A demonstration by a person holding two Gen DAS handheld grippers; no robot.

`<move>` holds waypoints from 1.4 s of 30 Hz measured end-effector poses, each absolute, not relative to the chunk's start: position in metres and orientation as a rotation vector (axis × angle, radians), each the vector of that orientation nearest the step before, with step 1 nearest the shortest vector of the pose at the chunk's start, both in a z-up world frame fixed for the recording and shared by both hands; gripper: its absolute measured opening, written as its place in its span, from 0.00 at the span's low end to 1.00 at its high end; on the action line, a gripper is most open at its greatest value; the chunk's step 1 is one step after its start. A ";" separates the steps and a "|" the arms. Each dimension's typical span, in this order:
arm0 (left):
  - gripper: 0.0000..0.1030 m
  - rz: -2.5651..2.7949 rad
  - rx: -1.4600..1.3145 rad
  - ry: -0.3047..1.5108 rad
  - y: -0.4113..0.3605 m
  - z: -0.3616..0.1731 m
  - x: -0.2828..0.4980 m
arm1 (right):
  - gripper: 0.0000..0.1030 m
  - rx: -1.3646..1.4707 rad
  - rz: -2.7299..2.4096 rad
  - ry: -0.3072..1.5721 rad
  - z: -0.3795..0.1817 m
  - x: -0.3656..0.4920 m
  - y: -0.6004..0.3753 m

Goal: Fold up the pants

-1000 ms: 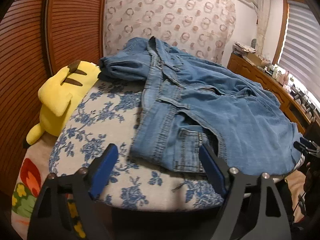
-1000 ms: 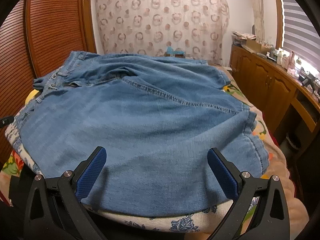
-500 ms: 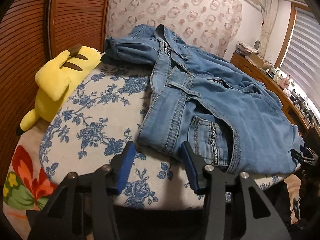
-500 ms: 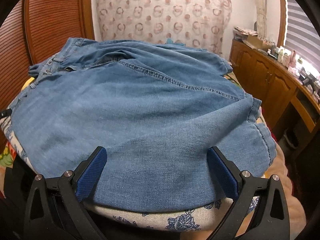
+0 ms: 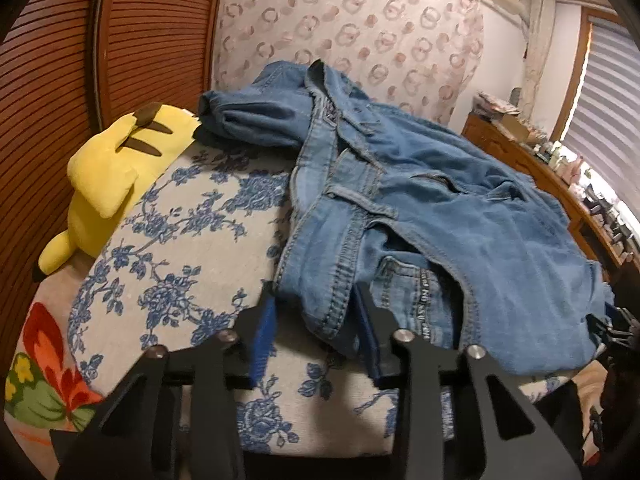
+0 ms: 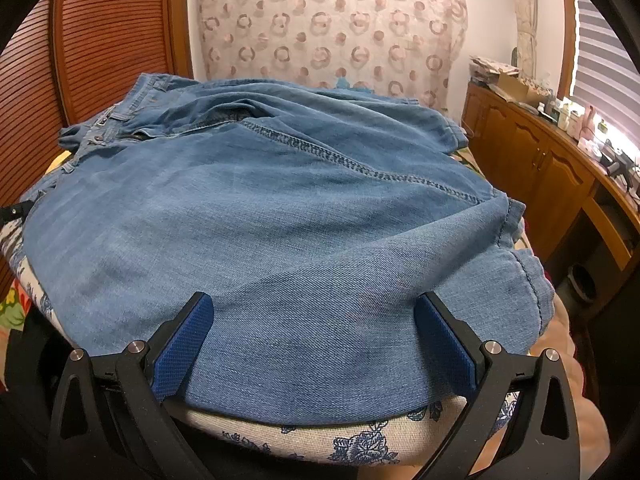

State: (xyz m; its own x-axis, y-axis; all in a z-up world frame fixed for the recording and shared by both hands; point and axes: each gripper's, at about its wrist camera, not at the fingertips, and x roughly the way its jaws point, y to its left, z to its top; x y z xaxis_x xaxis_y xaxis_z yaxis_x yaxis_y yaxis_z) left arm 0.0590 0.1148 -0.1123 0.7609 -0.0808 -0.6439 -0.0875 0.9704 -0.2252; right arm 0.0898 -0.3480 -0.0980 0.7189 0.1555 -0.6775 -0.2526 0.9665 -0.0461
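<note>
Pants: your light blue denim jeans [image 6: 280,216] lie spread over the blue-floral cushioned surface [image 5: 180,232].
Left tongs [image 5: 316,334]: narrowed onto the waistband corner at the near edge, grip for folding.
Right tongs [image 6: 316,344]: wide, straddling the leg fabric, nothing pinched yet.

Slatted wood doors [image 5: 60,80] left; ring-patterned curtain [image 6: 332,32] behind; wooden cabinets [image 6: 532,160], window blinds [image 5: 608,92] right.
</note>
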 end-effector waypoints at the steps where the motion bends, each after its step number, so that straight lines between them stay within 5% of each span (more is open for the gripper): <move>1: 0.27 -0.003 -0.255 0.702 0.115 -0.111 0.058 | 1.00 -0.139 0.226 0.736 -0.098 0.090 -0.348; 33: 0.24 -0.022 -0.232 0.655 0.101 -0.091 0.056 | 0.86 0.065 0.069 0.735 -0.080 0.066 -0.469; 42: 0.21 -0.049 -0.207 0.612 0.099 -0.080 0.059 | 0.65 0.084 0.079 0.766 -0.085 0.081 -0.465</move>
